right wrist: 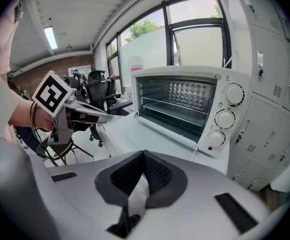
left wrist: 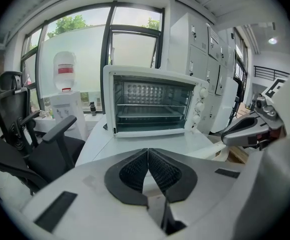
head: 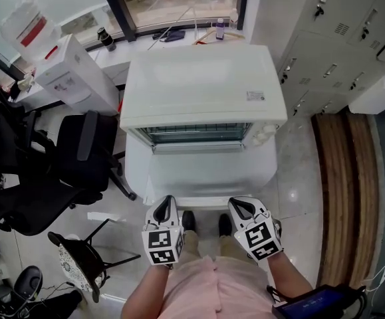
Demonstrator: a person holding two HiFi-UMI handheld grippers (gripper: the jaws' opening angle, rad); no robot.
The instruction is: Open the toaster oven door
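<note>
1. Toaster oven point(head: 202, 92) sits at the far side of the white tabletop point(head: 205, 175), squarely ahead of the person, with its front facing both cameras.
2. Its door stands upright rather than folded down. The wire racks show through the front in the left gripper view, and three knobs point(right wrist: 225, 119) run down its right side.
3. Left hand-held gripper point(head: 168, 201) hovers at the near edge of the tabletop, well apart from the oven. Its jaws are clenched pad to pad with nothing between them point(left wrist: 148, 150).
4. Right hand-held gripper point(head: 236, 205) hangs level beside it, also well short of the oven, with its jaws likewise pressed together and empty point(right wrist: 143, 153).
5. A black office chair point(head: 79, 151) stands to the left of the tabletop and grey lockers point(head: 332, 38) to the right.
</note>
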